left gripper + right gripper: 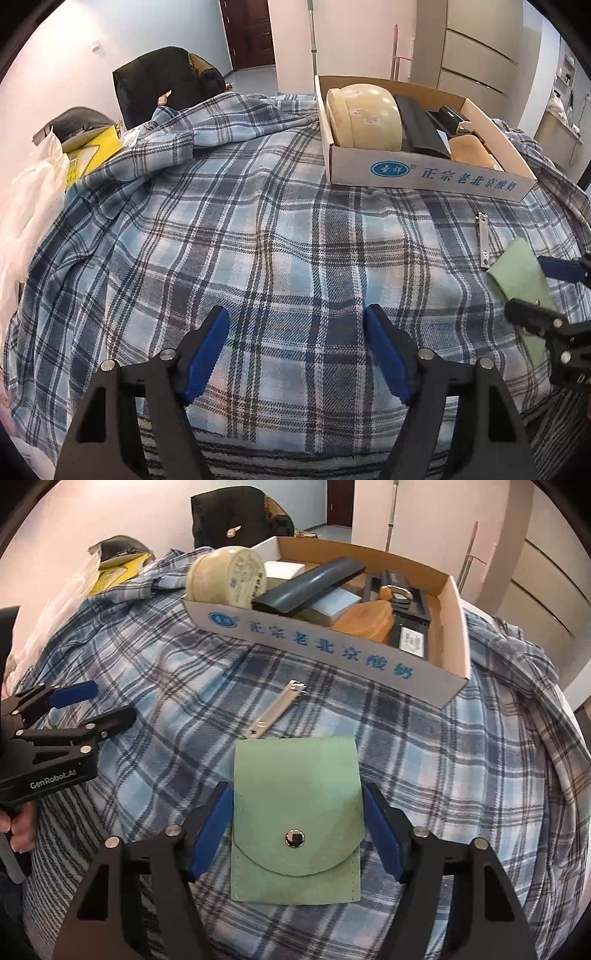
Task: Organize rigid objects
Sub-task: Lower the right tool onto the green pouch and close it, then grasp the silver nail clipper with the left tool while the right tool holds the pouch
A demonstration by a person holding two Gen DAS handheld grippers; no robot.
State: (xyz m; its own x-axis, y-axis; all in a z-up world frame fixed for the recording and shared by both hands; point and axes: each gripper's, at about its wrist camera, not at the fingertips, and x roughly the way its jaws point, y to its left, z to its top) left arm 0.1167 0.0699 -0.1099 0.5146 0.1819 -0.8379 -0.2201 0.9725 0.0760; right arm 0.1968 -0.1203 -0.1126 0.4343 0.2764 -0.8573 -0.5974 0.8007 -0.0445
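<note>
Right gripper (297, 830): fingers spread wide, straddling a green snap pouch (295, 819) lying flat on the plaid cloth (461, 775), blue pads (210, 830) just beside its edges, contact not certain. Left gripper (297, 354): fingers spread wide over bare cloth, holding nothing. Metal nail clipper (275, 710) just beyond the pouch, between it and the cardboard box (332, 653). Right view only: an orange-tan case (365, 620) and a labelled black box (412, 637) inside. Left view only: the cream bowl's (364, 116) hollow side.
</note>
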